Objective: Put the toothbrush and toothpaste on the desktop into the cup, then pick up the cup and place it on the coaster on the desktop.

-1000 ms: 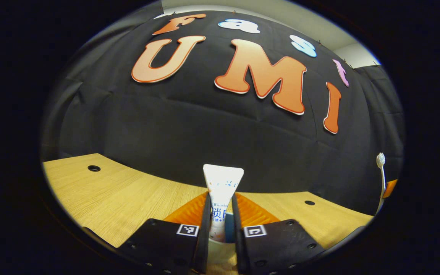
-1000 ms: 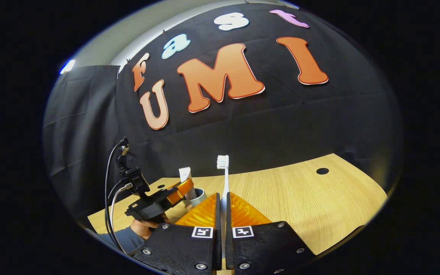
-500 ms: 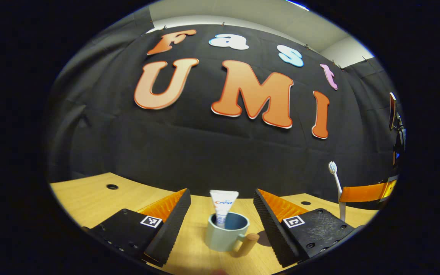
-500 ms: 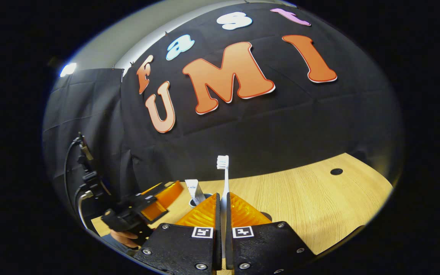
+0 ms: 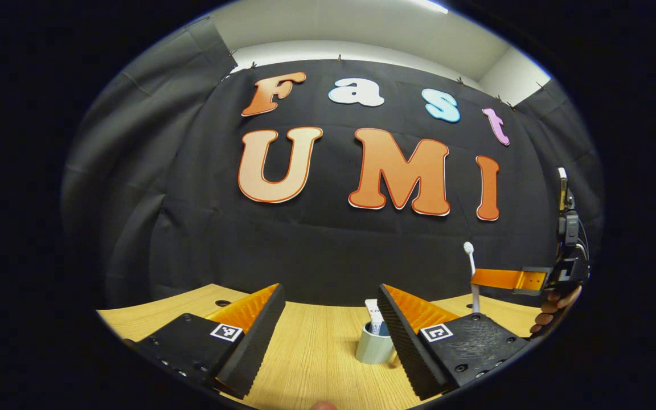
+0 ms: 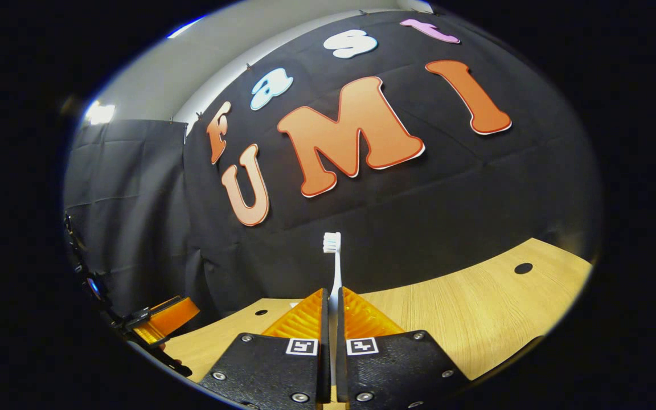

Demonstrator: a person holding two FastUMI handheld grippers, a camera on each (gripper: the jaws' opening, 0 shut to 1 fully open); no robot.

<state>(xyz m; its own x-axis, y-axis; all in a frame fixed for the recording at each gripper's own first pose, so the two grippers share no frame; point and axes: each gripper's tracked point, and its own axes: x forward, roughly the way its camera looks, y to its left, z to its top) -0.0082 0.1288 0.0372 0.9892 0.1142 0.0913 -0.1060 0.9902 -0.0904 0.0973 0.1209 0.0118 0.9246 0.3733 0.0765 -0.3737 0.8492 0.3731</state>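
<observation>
Standing upright between the closed fingers of the right claw [image 6: 331, 310], the toothbrush [image 6: 334, 267] points its bristle head upward above the wooden surface [image 6: 476, 307]. The left claw [image 5: 331, 307] is spread wide and holds nothing. Beyond it, the cup [image 5: 374, 344] rests on the surface with the toothpaste [image 5: 373, 315] standing inside, partly hidden behind one finger.

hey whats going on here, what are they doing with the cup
A person is loading a cup on the wooden desktop. The toothpaste already stands in it, and the left gripper is open with nothing between its fingers. The right gripper is shut on the toothbrush, holding it upright with bristles on top, not yet in the cup.
</observation>
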